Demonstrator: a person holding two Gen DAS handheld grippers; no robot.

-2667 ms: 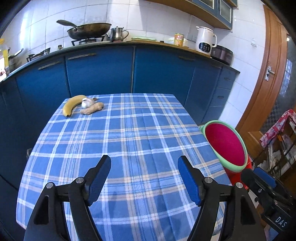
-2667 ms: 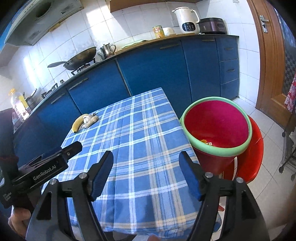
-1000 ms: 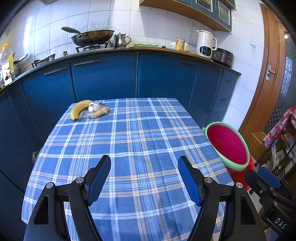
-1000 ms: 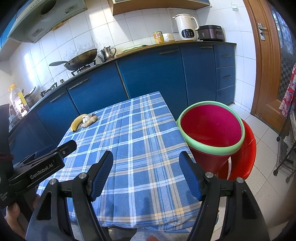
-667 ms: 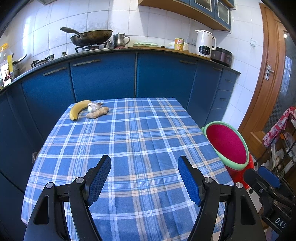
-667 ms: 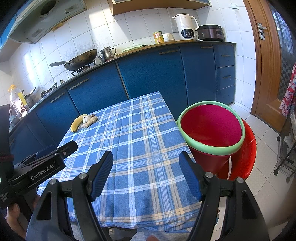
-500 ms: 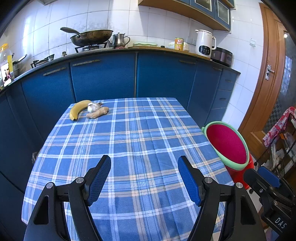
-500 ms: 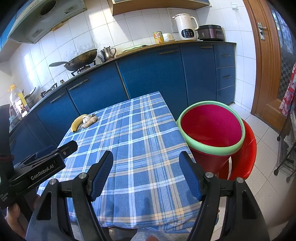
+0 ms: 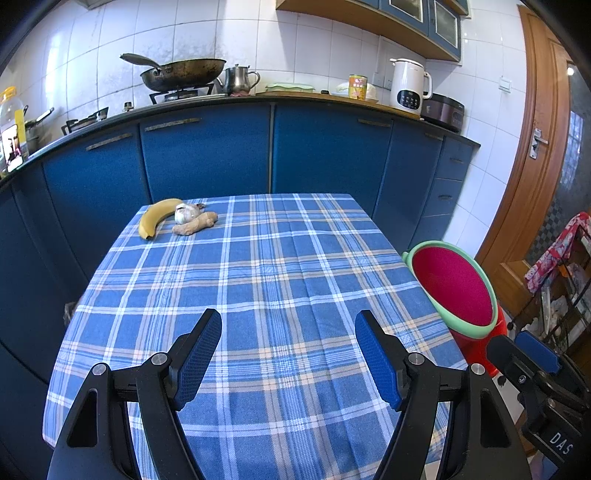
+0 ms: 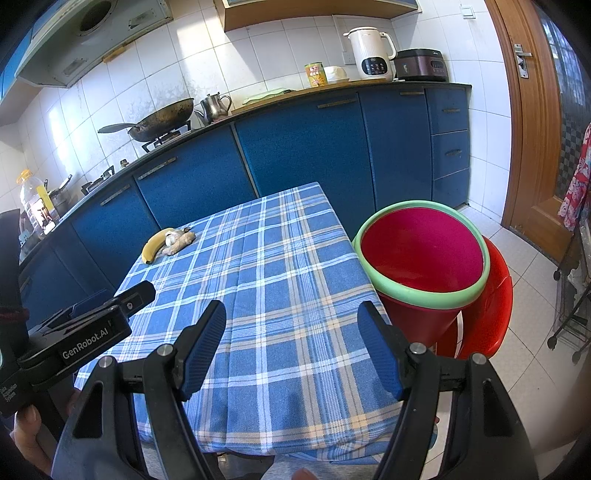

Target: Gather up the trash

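1. My left gripper (image 9: 288,350) sits over the near end of the table, blue pads spread wide, nothing but plaid cloth between them.
2. My right gripper (image 10: 291,347) is the same story: jaws wide apart, empty, hanging over the near right part of the tablecloth (image 10: 266,288).
3. The right camera catches the left tool's black body at its left edge, with a hand (image 10: 26,435) under it. The left camera returns the favour, showing the right tool's body low at its right edge.
4. Out from the pads, the cloth is bare until the far left corner. There lies the banana (image 9: 157,218), with a garlic bulb (image 9: 186,213) just beside it and a piece of ginger (image 9: 195,224) touching the bulb's near side.
5. Both views show that cluster, well apart from either gripper; it is smaller and more to the left in the right view.
6. The red bin (image 10: 421,258) with its green rim stands just off the table's right edge. The right camera looks down into it and also shows the red stool (image 10: 495,306) under it. Its bottom is out of view.
7. The left camera sees the bin only obliquely, at the right.
8. Beyond the table run blue cabinets (image 9: 207,151), with a wok (image 9: 181,74), a steel teapot (image 9: 238,79) and a white kettle (image 9: 408,86) on the counter.
9. Only the right view shows the range hood (image 10: 92,33) at upper left.
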